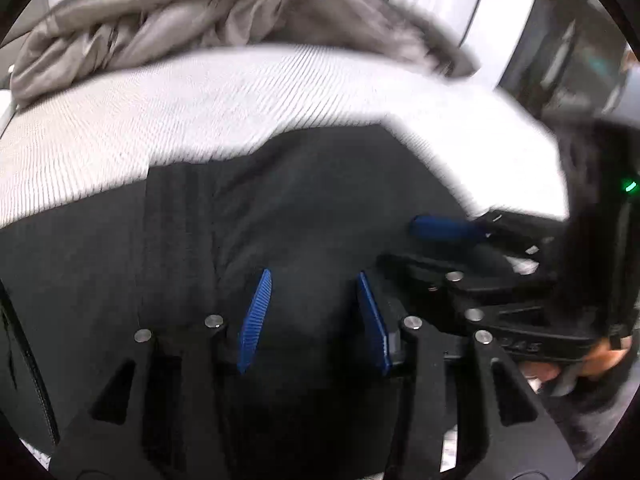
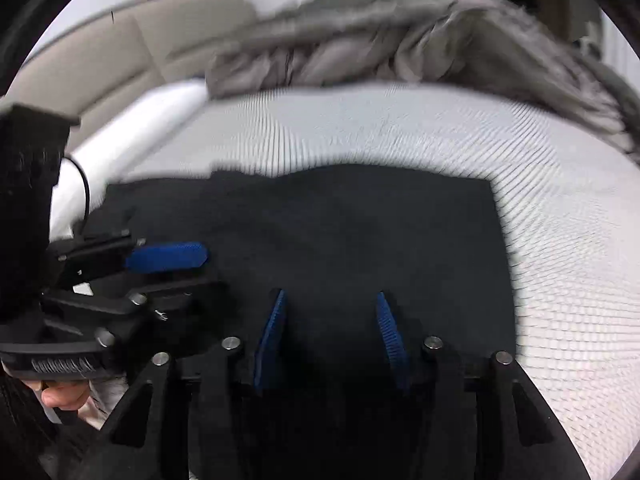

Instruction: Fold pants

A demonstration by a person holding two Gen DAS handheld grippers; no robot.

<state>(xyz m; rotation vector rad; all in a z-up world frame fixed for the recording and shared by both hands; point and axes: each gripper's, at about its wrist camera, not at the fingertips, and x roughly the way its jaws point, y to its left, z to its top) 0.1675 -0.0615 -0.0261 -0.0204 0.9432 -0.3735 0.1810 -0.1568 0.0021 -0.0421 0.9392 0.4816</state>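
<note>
Both my left gripper (image 1: 314,316) and right gripper (image 2: 328,336) hang open and empty over the black pants (image 2: 320,232). Crowded this close they could collide, or drag the fold askew on the white mattress (image 2: 400,128)

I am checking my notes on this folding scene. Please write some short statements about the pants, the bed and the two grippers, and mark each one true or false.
1. The black pants lie on a white ribbed bed cover. True.
2. A grey blanket is bunched up on the bed beyond the pants. True.
3. The left gripper is clamped shut on the blanket. False: its blue fingers stand apart over the pants, far from the blanket.
4. The right gripper has its fingers apart, above the black fabric. True.
5. The pants are bright red. False: they are black.
6. The two grippers are at opposite ends of the bed. False: they are close together, side by side over the pants.
</note>
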